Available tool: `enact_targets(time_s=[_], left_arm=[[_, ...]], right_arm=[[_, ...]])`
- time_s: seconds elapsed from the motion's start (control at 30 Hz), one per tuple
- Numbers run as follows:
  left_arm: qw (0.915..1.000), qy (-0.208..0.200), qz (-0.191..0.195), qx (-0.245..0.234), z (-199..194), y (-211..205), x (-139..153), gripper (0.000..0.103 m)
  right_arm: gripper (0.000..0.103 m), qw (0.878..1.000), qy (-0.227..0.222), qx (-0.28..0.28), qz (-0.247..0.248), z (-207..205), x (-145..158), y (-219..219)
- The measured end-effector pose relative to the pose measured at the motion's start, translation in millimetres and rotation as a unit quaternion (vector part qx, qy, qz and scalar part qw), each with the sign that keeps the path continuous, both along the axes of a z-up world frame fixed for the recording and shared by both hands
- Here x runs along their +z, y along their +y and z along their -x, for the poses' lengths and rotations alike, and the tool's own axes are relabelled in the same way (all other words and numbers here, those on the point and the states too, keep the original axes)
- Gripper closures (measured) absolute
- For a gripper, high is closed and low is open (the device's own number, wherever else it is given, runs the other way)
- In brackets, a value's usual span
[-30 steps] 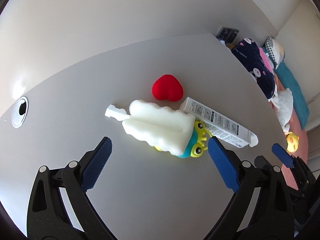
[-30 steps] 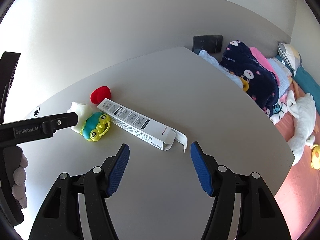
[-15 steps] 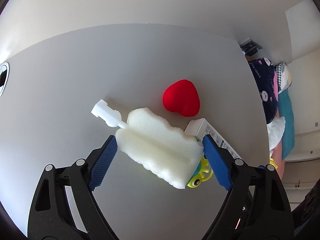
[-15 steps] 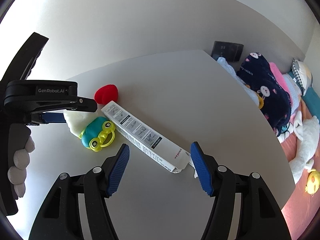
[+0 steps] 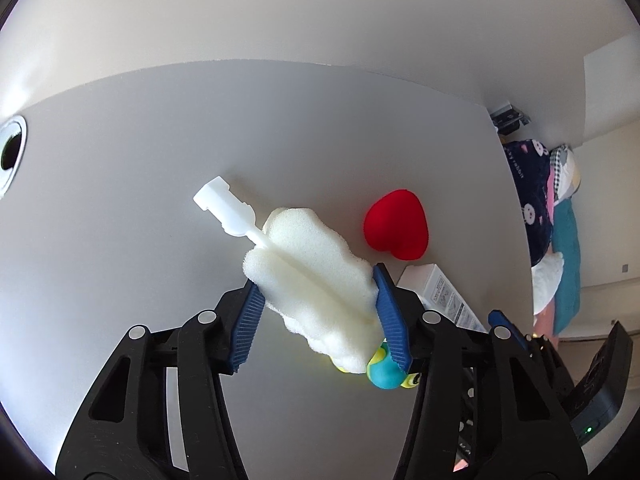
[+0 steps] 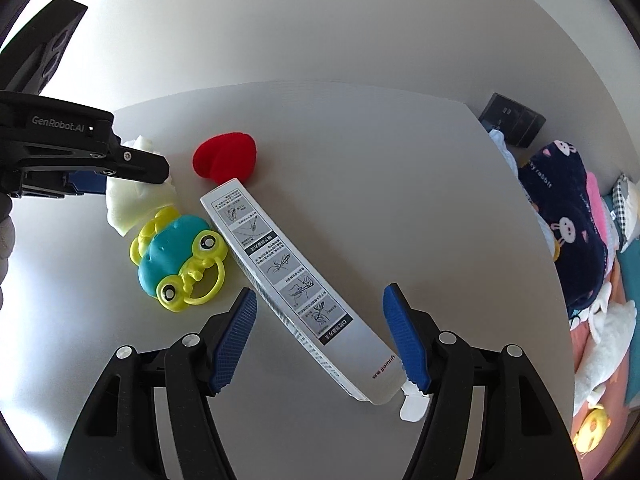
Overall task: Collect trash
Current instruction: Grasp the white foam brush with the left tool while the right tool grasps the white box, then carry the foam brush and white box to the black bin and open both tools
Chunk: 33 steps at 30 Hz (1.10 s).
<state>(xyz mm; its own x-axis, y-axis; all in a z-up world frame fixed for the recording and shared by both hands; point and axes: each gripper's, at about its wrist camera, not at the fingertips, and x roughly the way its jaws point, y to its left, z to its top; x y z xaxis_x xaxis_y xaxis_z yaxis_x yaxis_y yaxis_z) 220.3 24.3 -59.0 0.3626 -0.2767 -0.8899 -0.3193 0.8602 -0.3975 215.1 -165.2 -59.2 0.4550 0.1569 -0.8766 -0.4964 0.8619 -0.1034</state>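
Porous white foam sponge (image 5: 316, 280) on smooth plastic stem, fuzzy red plush heart (image 5: 397, 230), glossy printed cardboard carton (image 6: 296, 280), shiny plastic frog toy (image 6: 178, 258), matt grey table (image 5: 120, 200), ribbed blue pads (image 6: 234, 336).

The left gripper (image 6: 132, 170) reads "GenRobot.AI"; the dark blanket (image 6: 560, 216) reads "rabbit"; the box's (image 6: 296, 280) print is illegible.
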Motion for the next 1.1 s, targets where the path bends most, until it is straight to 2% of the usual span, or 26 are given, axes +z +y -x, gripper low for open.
enact_targets(time_s=[0.1,0.2,0.27,0.37,0.67,0.9,1.1], left_arm=[[0.9999,-0.001,0.011,-0.006,3,6,-2,0.051],[0.9998,-0.005,0.011,-0.015,5,7,-2,0.052],[0.9997,-0.009,0.004,-0.023,6,6,-1,0.053],[0.9991,-0.017,-0.008,-0.038,9,1,0,0.054],[0.9963,-0.049,-0.037,-0.061,18,-11,12,0.056],[0.9942,-0.069,-0.037,-0.074,31,-17,29,0.056],[0.9877,-0.088,-0.056,-0.116,45,-43,42,0.056]], right_arm=[[0.038,1.000,0.011,0.002,0.002,-5,-7,3],[0.047,1.000,0.018,-0.003,-0.009,-8,-8,4],[0.055,1.000,0.023,-0.004,-0.014,-8,-8,6],[0.075,0.999,0.040,-0.005,-0.027,-6,-7,9],[0.075,0.994,0.055,-0.078,-0.062,13,-2,-6],[0.075,0.990,0.039,-0.113,-0.079,29,17,-27],[0.075,0.986,0.024,-0.140,-0.092,52,37,-52]])
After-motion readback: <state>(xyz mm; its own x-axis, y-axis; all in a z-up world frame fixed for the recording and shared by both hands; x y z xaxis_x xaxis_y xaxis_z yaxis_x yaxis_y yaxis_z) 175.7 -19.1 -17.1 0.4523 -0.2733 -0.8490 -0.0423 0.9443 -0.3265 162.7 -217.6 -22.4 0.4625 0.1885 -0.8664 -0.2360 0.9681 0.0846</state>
